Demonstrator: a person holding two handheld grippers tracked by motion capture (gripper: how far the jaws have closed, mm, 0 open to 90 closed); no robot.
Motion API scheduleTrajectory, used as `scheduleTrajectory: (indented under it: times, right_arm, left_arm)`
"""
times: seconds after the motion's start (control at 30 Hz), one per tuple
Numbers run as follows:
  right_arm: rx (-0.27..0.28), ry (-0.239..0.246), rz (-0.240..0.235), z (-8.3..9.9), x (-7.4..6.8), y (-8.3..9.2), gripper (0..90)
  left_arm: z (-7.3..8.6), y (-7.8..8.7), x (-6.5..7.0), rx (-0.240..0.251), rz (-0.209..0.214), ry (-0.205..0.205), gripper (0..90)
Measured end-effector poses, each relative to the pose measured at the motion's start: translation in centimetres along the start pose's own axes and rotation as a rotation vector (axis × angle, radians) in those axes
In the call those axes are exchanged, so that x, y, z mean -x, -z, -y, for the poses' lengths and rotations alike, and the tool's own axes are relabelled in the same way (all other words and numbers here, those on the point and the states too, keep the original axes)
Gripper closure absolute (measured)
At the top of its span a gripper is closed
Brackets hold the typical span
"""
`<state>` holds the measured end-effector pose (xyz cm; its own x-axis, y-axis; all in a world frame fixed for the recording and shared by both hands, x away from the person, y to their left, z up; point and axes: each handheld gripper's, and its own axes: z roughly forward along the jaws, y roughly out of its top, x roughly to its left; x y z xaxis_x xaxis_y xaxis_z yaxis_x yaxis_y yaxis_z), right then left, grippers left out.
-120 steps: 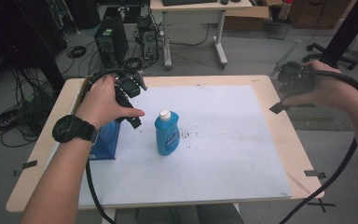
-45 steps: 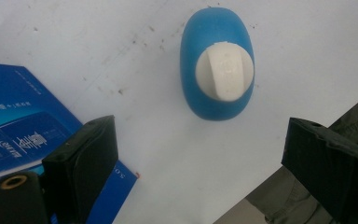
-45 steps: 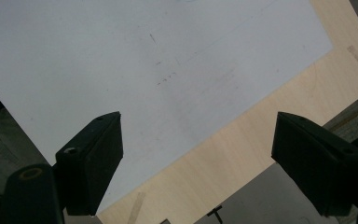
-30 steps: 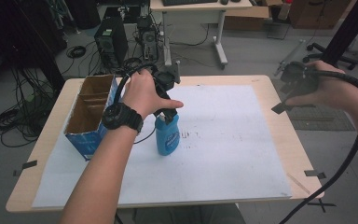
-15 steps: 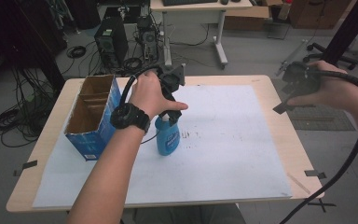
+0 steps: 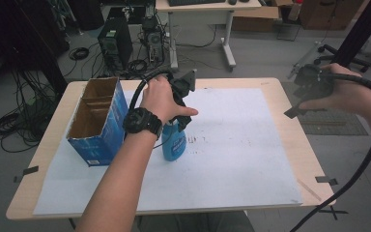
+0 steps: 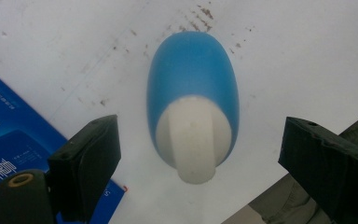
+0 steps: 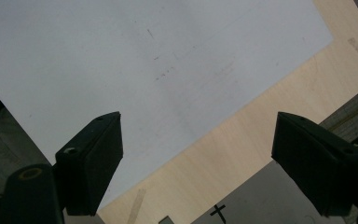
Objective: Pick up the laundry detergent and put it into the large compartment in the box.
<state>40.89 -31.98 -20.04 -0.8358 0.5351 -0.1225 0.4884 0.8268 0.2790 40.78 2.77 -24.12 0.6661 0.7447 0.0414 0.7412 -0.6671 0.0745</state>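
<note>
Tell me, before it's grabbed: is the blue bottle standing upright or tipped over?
Upright. The blue bottle stands on its base on the white sheet, its white cap pointing up at the left gripper.

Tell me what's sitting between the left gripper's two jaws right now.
In the left gripper view, the blue bottle with its white cap stands between the open jaws of the left gripper, seen from above; neither pad touches it yet.

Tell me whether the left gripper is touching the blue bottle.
Apart. In the left gripper view, white mat shows between each jaw of the left gripper and the blue bottle.
</note>
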Motion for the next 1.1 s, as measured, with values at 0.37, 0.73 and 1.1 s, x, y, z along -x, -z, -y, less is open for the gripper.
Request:
scheduleTrajectory:
  times: [0.37, 0.73, 1.1]
  right_arm:
    - [0.001, -0.002, -0.003, 0.0, 0.0, -0.1, 16.3]
    - [0.000, -0.001, -0.003, 0.2, 0.0, -0.2, 16.3]
    - [-0.001, -0.004, -0.004, 0.5, 0.1, -0.3, 16.3]
  left_arm:
    - [-0.2, -1.1, -0.1, -0.020, 0.001, 0.002, 14.2]
    - [-0.6, -1.7, 0.2, -0.034, -0.012, 0.011, 14.2]
    - [-0.8, -2.8, 0.1, -0.056, -0.016, 0.022, 14.6]
